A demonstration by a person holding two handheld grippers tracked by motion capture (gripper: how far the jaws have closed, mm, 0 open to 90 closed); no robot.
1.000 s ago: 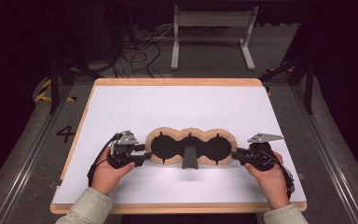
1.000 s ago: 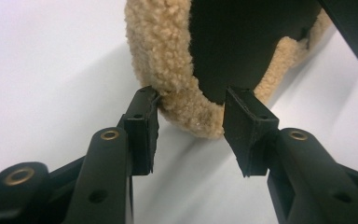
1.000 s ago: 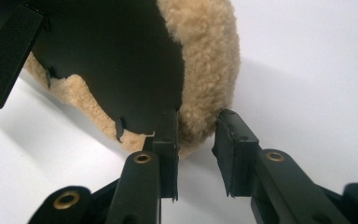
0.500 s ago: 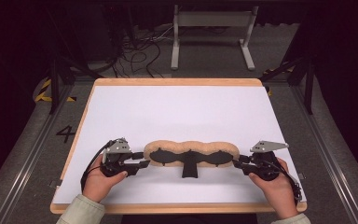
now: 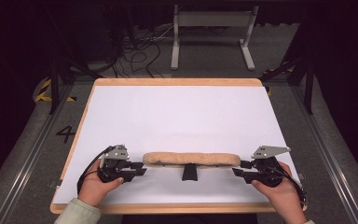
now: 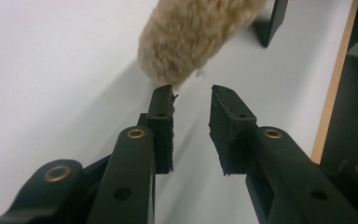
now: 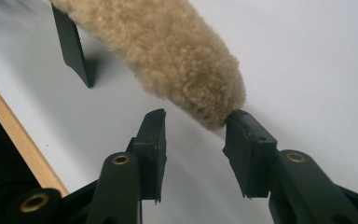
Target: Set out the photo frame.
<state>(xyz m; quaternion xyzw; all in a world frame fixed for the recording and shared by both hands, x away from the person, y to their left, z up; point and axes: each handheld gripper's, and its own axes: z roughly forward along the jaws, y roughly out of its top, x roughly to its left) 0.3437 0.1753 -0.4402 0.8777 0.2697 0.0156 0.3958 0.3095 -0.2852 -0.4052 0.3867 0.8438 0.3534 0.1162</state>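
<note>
The fleece-covered piece lies flat on the table, folded shut, its ends just beyond both sets of fingertips. Left gripper has been closing, right gripper opening; both empty. Releasing seems finished.

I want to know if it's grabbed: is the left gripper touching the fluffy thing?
Cannot tell. In the left gripper view the fluffy thing ends right at one of the fingers.

Both hands low, left tongs just narrowing, right tongs just widening, neither gripping.
</note>
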